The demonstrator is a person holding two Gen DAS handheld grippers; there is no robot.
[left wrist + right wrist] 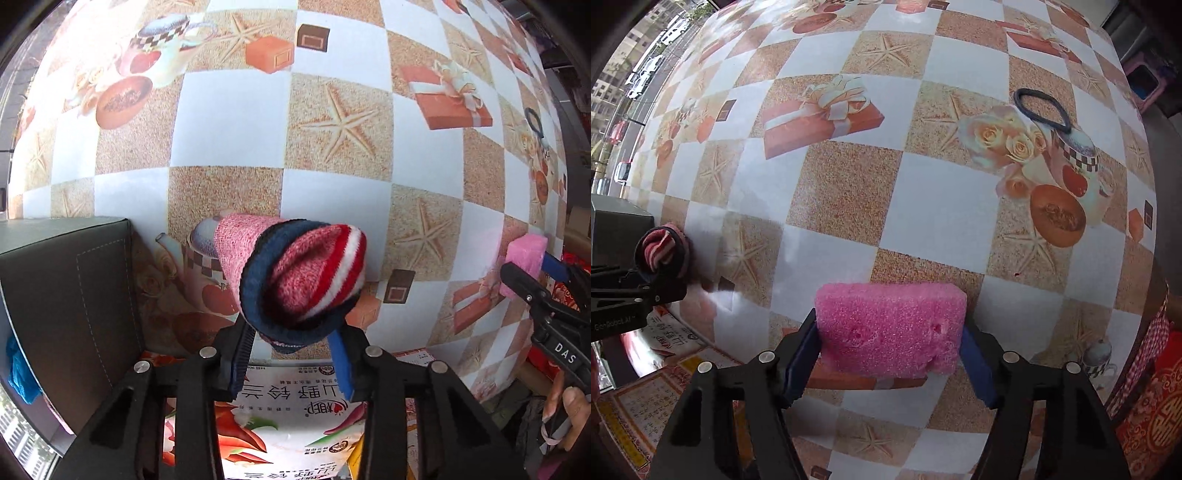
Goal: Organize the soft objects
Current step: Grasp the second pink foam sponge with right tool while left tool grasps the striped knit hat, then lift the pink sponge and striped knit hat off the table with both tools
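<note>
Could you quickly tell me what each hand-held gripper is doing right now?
Left hand-held gripper: closed on the sock.
Right hand-held gripper: closed on the sponge.
</note>
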